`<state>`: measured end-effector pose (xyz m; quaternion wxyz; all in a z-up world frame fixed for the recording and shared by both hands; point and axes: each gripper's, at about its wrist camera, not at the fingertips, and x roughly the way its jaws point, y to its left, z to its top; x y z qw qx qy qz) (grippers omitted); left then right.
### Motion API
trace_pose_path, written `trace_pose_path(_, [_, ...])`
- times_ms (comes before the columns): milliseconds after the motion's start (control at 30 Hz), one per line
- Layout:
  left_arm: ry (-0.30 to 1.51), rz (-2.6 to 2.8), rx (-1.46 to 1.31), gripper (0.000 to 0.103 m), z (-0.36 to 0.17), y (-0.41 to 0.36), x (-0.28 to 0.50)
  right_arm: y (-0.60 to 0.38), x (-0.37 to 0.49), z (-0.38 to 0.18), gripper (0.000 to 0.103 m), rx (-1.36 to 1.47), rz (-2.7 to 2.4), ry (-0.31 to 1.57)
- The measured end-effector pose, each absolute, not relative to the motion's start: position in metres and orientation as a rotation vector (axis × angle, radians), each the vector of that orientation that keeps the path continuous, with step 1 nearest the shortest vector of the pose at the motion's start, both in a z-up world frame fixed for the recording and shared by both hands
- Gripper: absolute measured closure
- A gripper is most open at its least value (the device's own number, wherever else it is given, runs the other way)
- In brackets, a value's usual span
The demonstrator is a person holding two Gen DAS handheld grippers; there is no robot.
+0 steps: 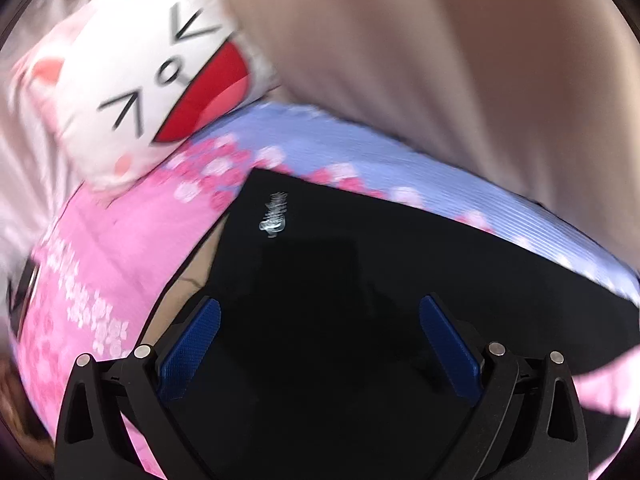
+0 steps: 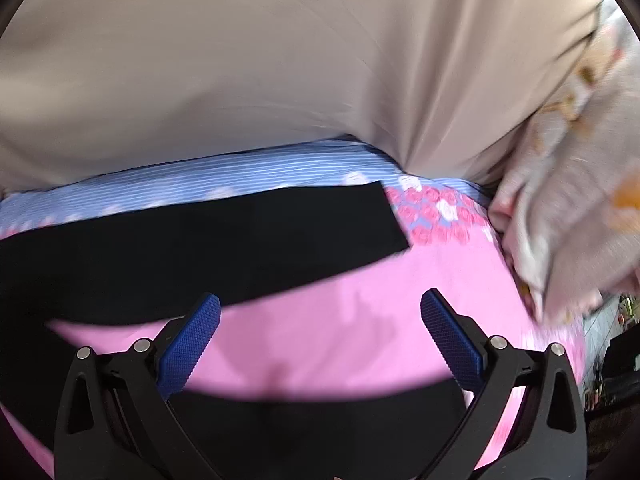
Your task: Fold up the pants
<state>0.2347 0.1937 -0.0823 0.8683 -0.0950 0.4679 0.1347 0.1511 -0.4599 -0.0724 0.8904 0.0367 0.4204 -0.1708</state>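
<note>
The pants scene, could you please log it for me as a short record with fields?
garment: black pants, spread flat, legs apart
surface: pink flowered bedsheet
pants mark: small white logo
nearby: cat-face pillow
left gripper: open, over the pants, holding nothing
right gripper: open, over the sheet between the legs
</note>
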Motion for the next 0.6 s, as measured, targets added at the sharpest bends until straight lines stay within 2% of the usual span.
trace_pose_path(167, [0.972, 0.406, -0.302, 0.005, -0.091, 0.194, 0.243, -0.543, 0.229, -0.108, 0.005, 0.175, -0.279, 0.917])
trace_pose_path(367, [0.946, 0.428, -0.197, 0.005, -0.093, 0.165, 0.246, -0.579, 0.281, -0.142, 0.006, 0.173, -0.172, 0.955])
trace_pose_path(400, [0.953, 0.429, -0.175, 0.005, -0.094, 0.162, 0.247, -0.581, 0.285, -0.148, 0.009, 0.188, -0.144, 0.958])
trace_pose_path(467, [0.965, 0.448, -0.141, 0.005, -0.097, 0.16, 0.249, -0.583, 0.288, -0.157, 0.035, 0.218, -0.095, 0.975])
trace_pose_path(500, [0.967, 0.458, -0.134, 0.005, -0.098, 0.161, 0.25, -0.582, 0.29, -0.164, 0.044, 0.219, -0.09, 0.999])
trace_pose_path(600, [0.971, 0.457, -0.159, 0.005, -0.102, 0.173, 0.256, -0.575, 0.286, -0.168, 0.046, 0.183, -0.092, 0.974])
